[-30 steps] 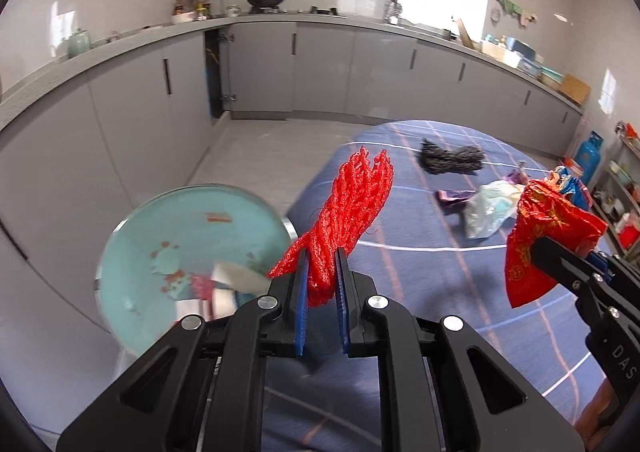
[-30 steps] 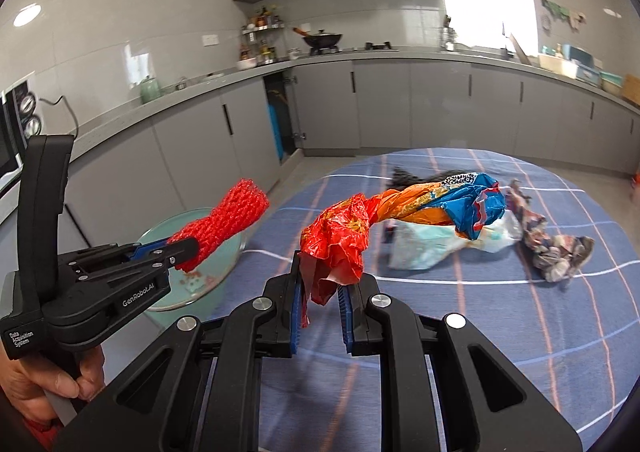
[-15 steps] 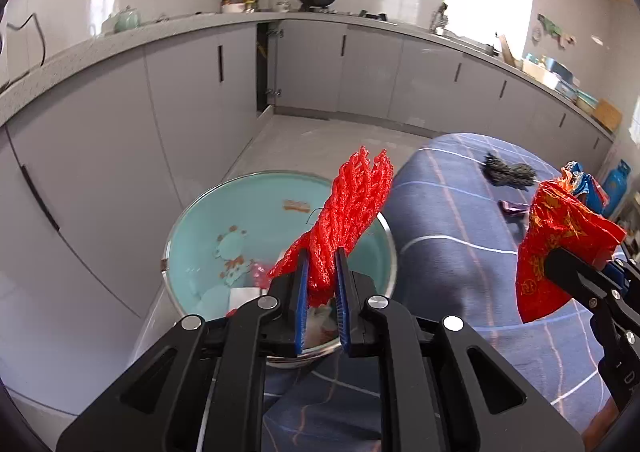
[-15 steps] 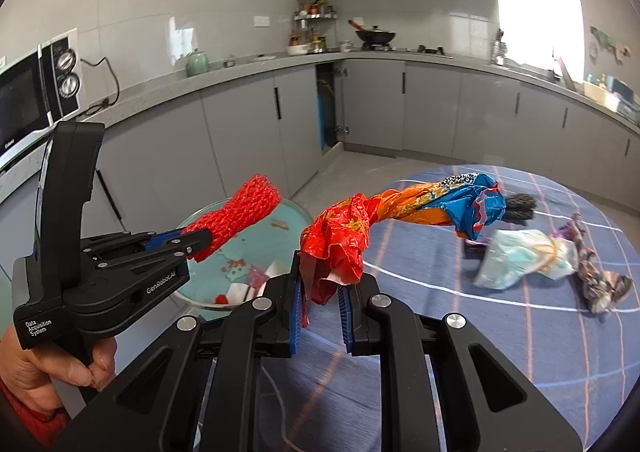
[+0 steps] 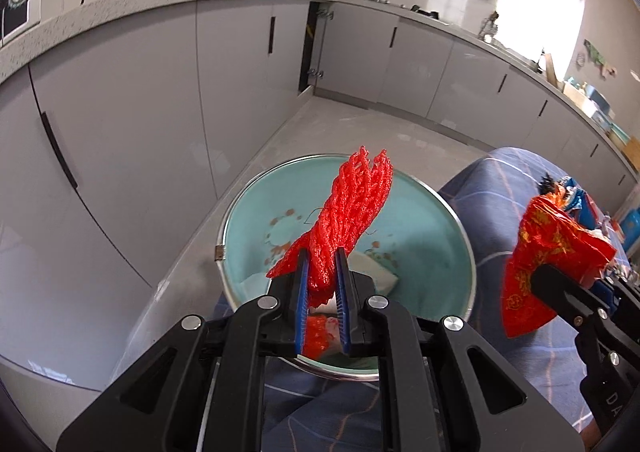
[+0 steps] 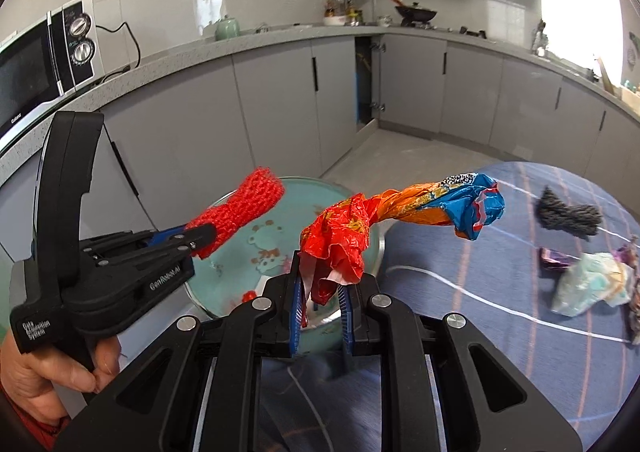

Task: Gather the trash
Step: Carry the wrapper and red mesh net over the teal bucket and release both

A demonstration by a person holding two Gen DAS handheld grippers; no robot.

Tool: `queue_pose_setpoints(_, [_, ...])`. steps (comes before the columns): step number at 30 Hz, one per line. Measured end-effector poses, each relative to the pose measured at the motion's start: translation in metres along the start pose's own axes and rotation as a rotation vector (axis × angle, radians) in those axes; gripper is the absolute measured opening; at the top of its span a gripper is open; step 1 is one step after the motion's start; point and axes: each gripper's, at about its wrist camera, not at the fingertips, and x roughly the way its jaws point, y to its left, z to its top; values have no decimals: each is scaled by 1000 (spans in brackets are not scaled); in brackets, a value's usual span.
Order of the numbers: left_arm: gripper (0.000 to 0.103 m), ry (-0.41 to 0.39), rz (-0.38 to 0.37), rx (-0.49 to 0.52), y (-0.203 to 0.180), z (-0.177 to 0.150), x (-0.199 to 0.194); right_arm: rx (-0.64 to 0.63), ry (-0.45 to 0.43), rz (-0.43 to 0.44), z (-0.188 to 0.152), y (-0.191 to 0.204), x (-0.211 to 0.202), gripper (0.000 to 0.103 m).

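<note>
My left gripper [image 5: 321,264] is shut on a red mesh net [image 5: 346,207] and holds it above a teal-lined metal basin [image 5: 452,211] beside the table. The basin holds white and red scraps. The left gripper [image 6: 202,234] with the red mesh net [image 6: 244,207] also shows in the right wrist view. My right gripper [image 6: 320,288] is shut on a twisted red, orange and blue snack wrapper [image 6: 400,207], held over the basin's near rim [image 6: 380,244]. The wrapper [image 5: 548,248] shows at the right of the left wrist view.
A round table with a blue checked cloth [image 6: 500,312] carries a black mesh scrap [image 6: 568,213], a pale plastic bag [image 6: 588,284] and a small purple wrapper [image 6: 554,258]. Grey kitchen cabinets [image 6: 280,111] run behind, with a microwave [image 6: 40,63] on the counter.
Both grippers have swung left from over the table to over the basin, each still holding its trash. The basin now sits centred under the left gripper.
</note>
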Motion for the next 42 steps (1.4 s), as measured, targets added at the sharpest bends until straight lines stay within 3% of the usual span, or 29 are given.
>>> queue_pose_setpoints(11, [12, 39, 8, -39, 11, -2, 17, -20, 137, 111, 11, 14, 57, 17])
queue_pose_setpoints(18, [12, 58, 16, -53, 18, -3, 25, -8, 220, 182, 10, 14, 84, 22])
queue_pose_setpoints(20, [12, 60, 15, -53, 18, -2, 26, 2, 242, 188, 10, 11, 89, 31])
queue_pose_setpoints(21, [12, 60, 14, -52, 18, -2, 26, 11, 241, 183, 9, 9, 88, 41])
queue_pose_setpoints(22, [12, 59, 13, -51, 18, -2, 26, 20, 232, 181, 7, 8, 86, 43])
queue_pose_setpoints(33, [13, 60, 4, -24, 11, -6, 26, 88, 99, 107, 0, -13, 33, 43])
queue_pose_setpoints(35, [19, 56, 6, -7, 6, -8, 27, 106, 79, 97, -4, -18, 24, 43])
queue_pose_setpoints(36, [26, 57, 13, -1, 4, -9, 28, 111, 72, 91, -6, -20, 20, 43])
queue_pose_setpoints(37, [40, 57, 21, 8, 1, -10, 28, 114, 67, 86, -7, -21, 16, 43])
queue_pose_setpoints(40, [47, 39, 29, 51, -8, -11, 25, 133, 46, 71, -13, -29, 4, 43])
queue_pose_setpoints(42, [61, 23, 43, 71, -13, -11, 21, 149, 36, 63, -15, -35, -3, 43])
